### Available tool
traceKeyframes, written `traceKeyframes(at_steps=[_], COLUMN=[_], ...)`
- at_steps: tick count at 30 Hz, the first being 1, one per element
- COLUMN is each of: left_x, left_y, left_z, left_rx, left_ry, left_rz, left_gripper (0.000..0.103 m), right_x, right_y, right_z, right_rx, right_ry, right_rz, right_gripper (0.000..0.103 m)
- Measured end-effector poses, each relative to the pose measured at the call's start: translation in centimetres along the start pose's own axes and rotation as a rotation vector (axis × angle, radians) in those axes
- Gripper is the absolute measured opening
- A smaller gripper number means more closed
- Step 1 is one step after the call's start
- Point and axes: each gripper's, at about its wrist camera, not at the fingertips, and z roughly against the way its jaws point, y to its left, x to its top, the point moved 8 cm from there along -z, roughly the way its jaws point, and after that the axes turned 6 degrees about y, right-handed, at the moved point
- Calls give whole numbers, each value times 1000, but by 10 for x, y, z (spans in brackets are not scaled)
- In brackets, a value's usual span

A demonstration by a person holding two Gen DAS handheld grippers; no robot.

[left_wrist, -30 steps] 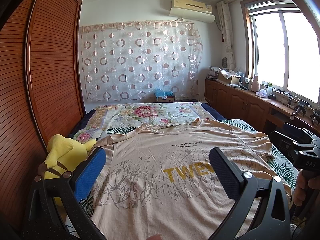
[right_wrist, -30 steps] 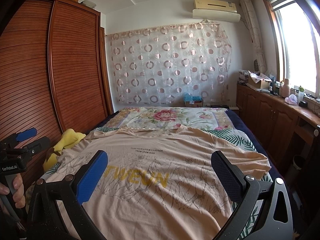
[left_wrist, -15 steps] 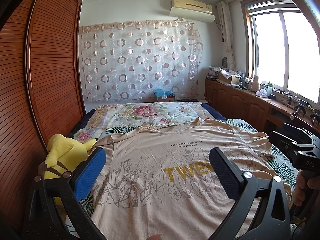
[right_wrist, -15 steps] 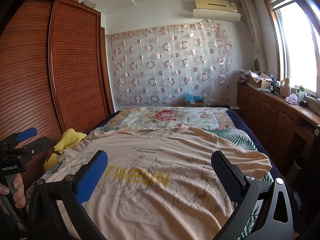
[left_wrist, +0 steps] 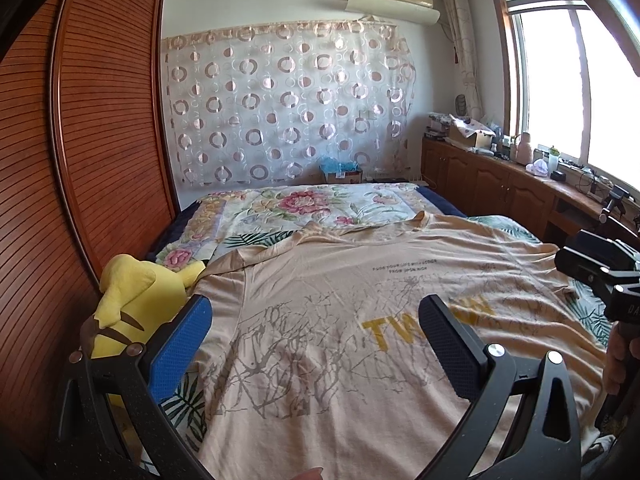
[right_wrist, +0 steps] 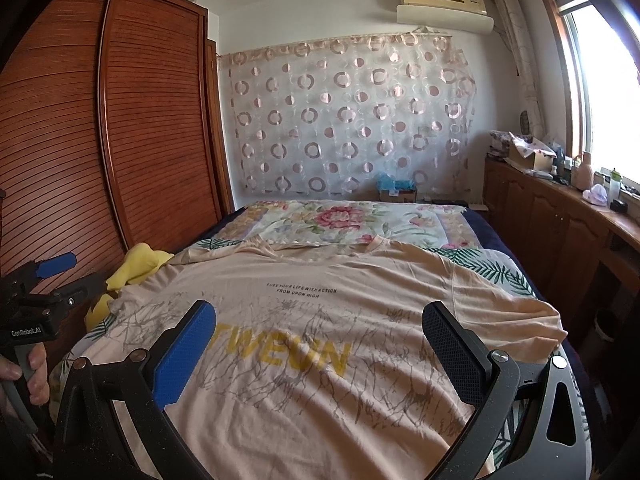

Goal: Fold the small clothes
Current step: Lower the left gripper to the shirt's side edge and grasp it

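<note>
A beige T-shirt (left_wrist: pixel 332 320) (right_wrist: pixel 304 312) with yellow lettering and a grey branch print lies spread flat, front up, across the near half of the bed, collar toward the far end. My left gripper (left_wrist: pixel 316 316) hovers open over the shirt's left lower part, nothing between its fingers. My right gripper (right_wrist: pixel 320 320) hovers open above the lettering, also empty. In each wrist view the other gripper shows at the frame's edge, held in a hand (right_wrist: pixel 34 368).
A yellow plush toy (left_wrist: pixel 132 304) sits at the bed's left edge against the wooden wardrobe (left_wrist: pixel 92 152). A floral quilt (left_wrist: pixel 312 208) covers the far half of the bed. Wooden cabinets (right_wrist: pixel 560 232) with clutter line the right wall under the window.
</note>
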Motion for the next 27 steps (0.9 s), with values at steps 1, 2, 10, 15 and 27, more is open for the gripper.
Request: traceKeyframes(at_steps=[1,2,10,15,27], left_x=[-2,-5,-17,-28,-48], left_y=[3,6,29,50,112], left_z=[-3,-7,-31,-50,-83], left_rx=[1,-5,-8,-2,31], left_ry=[6,10,62,99,191], left_rz=[-1,-2,0,5,29], left_gripper=[103,103,103,103,95], right_x=[2,4,13,13,12], right_y=[1,2,6,6,5], right_z=[-2,-4,-26,-44,-76], right_rx=[3,5,26,50,103], right_ry=[3,6,34,64,187], right_rz=[3,7,39,57,105], right_gripper=[103,103,103,103,103])
